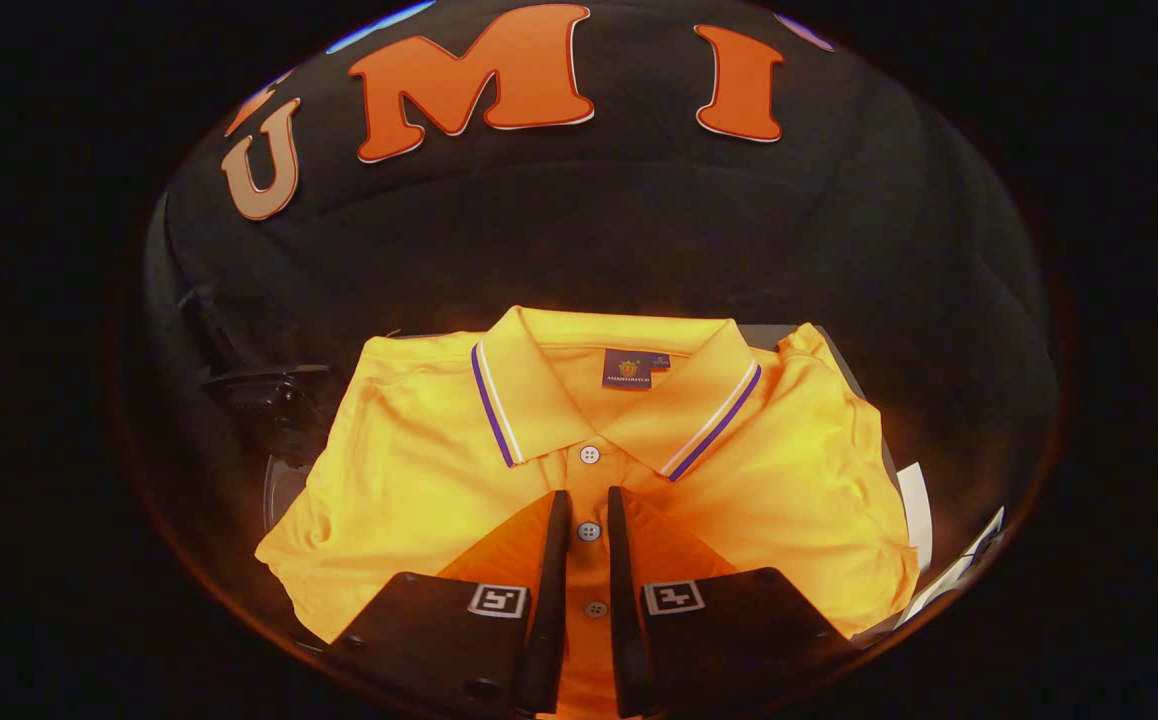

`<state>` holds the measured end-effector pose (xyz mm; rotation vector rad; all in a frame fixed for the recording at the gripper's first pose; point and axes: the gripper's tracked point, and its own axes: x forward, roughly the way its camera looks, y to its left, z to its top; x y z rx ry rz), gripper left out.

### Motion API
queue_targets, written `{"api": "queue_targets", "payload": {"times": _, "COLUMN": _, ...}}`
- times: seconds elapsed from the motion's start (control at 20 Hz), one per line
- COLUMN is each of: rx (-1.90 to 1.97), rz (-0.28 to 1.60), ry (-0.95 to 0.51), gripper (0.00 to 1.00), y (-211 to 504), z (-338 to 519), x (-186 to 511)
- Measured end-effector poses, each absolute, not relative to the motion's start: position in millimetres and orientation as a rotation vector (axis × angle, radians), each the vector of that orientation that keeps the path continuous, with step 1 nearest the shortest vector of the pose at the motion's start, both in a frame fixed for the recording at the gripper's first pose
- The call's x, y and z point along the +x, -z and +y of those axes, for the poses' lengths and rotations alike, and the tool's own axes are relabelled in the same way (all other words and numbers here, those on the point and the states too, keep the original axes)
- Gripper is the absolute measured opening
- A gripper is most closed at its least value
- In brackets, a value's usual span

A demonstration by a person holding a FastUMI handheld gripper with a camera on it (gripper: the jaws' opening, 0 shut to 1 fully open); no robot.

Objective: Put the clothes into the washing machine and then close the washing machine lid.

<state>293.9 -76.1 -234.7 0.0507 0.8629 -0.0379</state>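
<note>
A folded orange polo shirt [419, 470] lies flat beneath my gripper [589, 505], collar away from me, on a dark surface [639, 280] in front of the booth's black cloth wall; the knit looks smooth and faintly sheened, with soft creases over both shoulders and a rumpled fold along its right side; the collar [529, 390] is spread open in two pointed wings, each edged with thin stripes of white and purple; a small dark rectangular label [627, 369] is sewn inside the neck; three pale round buttons run down the placket, the top button [590, 455] just ahead of my fingertips, the second [589, 531] and third [595, 608] showing in the gap between my two fingers [557, 560]. The fingers are long, flat and slim, standing a narrow way apart over the placket; they straddle the button strip; whether they touch the cloth I cannot tell, and they pinch nothing that I can see. Each finger's boxy base carries one small square marker, two in all [497, 600]. To the left of the shirt sits a dark, hard-edged object [269, 395], too dim to make out; at the right, past the sleeve, a white sheet-like edge [917, 515] sticks out from under the shirt.
</note>
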Motion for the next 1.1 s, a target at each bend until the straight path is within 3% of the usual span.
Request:
{"api": "queue_targets", "payload": {"times": 0.15, "rx": 0.072, "rz": 0.853, "ry": 0.028, "gripper": 0.29, "y": 236.2, "z": -74.9, "x": 294.9}}
{"api": "queue_targets", "payload": {"times": 0.2, "rx": 0.078, "rz": 0.838, "ry": 0.030, "gripper": 0.16, "y": 234.1, "z": -75.0, "x": 296.6}}
{"api": "queue_targets", "payload": {"times": 0.35, "rx": 0.082, "rz": 0.791, "ry": 0.002, "gripper": 0.16, "y": 234.7, "z": -74.5, "x": 295.2}}
{"api": "queue_targets", "payload": {"times": 0.4, "rx": 0.093, "rz": 0.770, "ry": -0.014, "gripper": 0.09, "y": 231.9, "z": -75.6, "x": 295.4}}
{"api": "queue_targets", "payload": {"times": 1.1, "rx": 0.371, "rz": 0.485, "ry": -0.194, "gripper": 0.09, "y": 146.0, "z": -61.1, "x": 285.0}}
